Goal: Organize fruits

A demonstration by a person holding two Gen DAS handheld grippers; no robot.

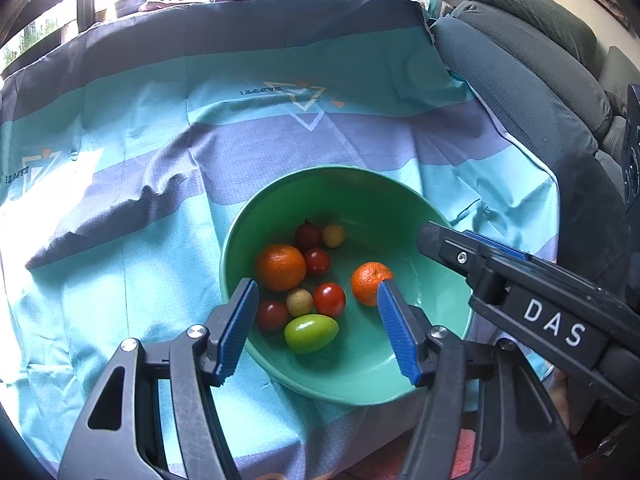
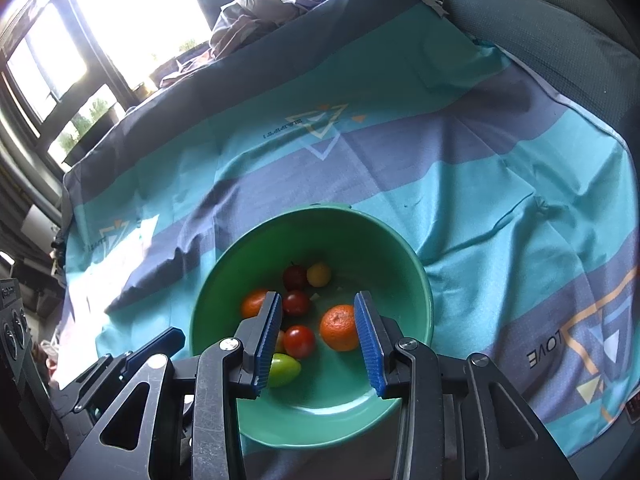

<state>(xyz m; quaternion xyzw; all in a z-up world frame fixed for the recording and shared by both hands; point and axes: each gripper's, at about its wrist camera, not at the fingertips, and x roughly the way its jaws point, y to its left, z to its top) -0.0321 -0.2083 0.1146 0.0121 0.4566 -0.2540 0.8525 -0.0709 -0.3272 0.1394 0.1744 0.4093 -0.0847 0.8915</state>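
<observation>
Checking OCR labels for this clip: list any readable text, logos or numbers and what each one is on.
"DAS": white letters on the right gripper body, seen from the left wrist view.
"LOVE": upside down on the tablecloth, by its orange triangle motif at right.
"HAPPY" (probably): upside down beside the central triangle motif on the tablecloth; small, partly blurred.
Print by the left triangle motif: too blurred to read.
Green bowl and fruit: no text.
</observation>
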